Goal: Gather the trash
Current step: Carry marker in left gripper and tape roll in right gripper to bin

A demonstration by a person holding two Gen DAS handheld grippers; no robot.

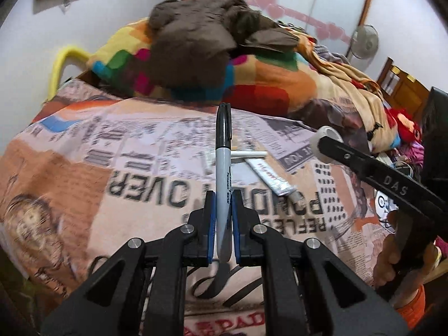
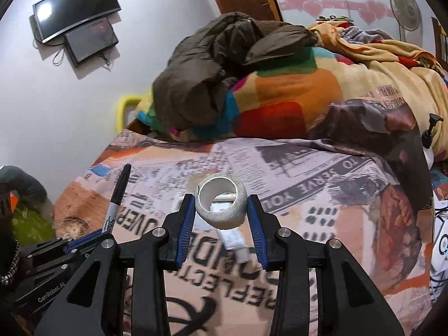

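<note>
My left gripper (image 1: 223, 196) is shut on a grey permanent marker (image 1: 223, 168) with a black cap, held upright above the bed; the marker also shows in the right wrist view (image 2: 117, 196). My right gripper (image 2: 221, 204) is shut on a white tape roll (image 2: 221, 205), also held above the bed; the roll shows in the left wrist view (image 1: 326, 142) at the right. On the newspaper-print bedsheet (image 1: 112, 168) below lie a white tube (image 1: 270, 177) and a small white stick (image 1: 249, 154). The tube (image 2: 235, 242) lies under the roll in the right wrist view.
A colourful blanket (image 1: 266, 84) with a brown jacket (image 1: 196, 42) on top is heaped at the far side of the bed. Two screens (image 2: 75, 19) hang on the wall. A fan (image 1: 364, 42) stands at the back right. A pump bottle (image 2: 429, 140) lies at the right.
</note>
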